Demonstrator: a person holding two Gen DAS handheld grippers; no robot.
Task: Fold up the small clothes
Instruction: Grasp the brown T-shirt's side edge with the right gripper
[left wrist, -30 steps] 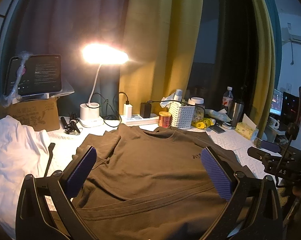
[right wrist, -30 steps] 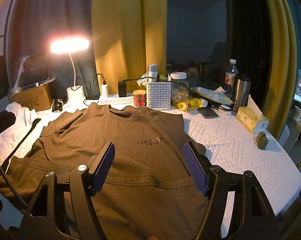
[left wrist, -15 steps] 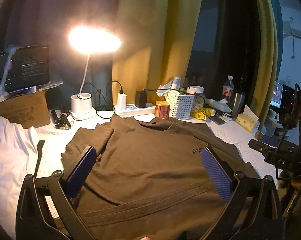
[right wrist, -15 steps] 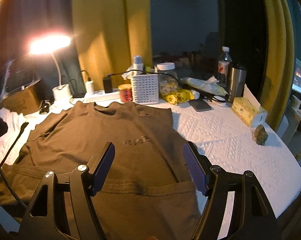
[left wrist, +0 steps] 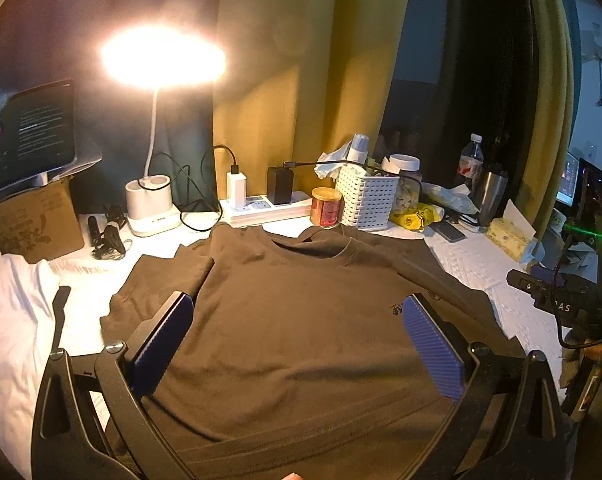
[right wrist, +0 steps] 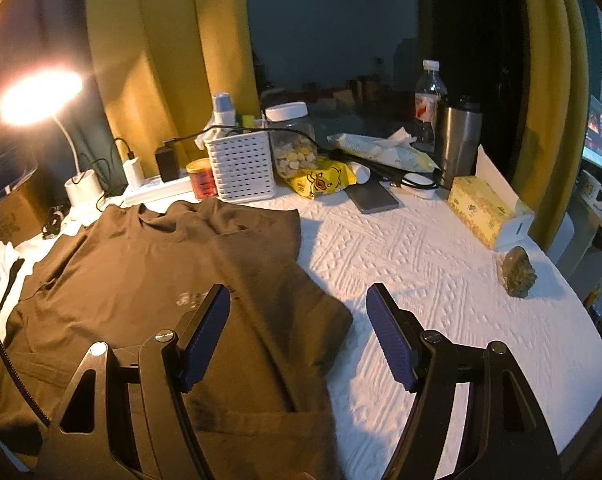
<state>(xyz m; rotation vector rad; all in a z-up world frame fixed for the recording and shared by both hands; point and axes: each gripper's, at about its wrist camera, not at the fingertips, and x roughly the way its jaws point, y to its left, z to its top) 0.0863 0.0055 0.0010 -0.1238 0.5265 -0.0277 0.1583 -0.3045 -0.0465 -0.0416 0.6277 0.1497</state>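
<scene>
A dark brown T-shirt (left wrist: 301,320) lies spread front-up on the white textured table cover (right wrist: 441,264), neck toward the lamp. My left gripper (left wrist: 297,320) hovers open above its chest, nothing between the blue pads. In the right wrist view the same T-shirt (right wrist: 149,280) fills the left half. My right gripper (right wrist: 299,316) stands open over the shirt's right sleeve edge, its right pad above bare cover. The shirt's small chest print (right wrist: 189,300) shows beside the right gripper's left pad.
Along the back stand a lit desk lamp (left wrist: 153,200), power strip (left wrist: 269,208), red tin (left wrist: 325,212), white basket (right wrist: 243,168), steel tumbler (right wrist: 459,140) and tissue box (right wrist: 485,210). A stone (right wrist: 519,272) lies far right. White cloth (left wrist: 9,320) is piled left.
Both grippers have swung across the shirt: the left view now shows more of its left sleeve, the right view more bare cover to the right. Neither gripper's jaws changed.
</scene>
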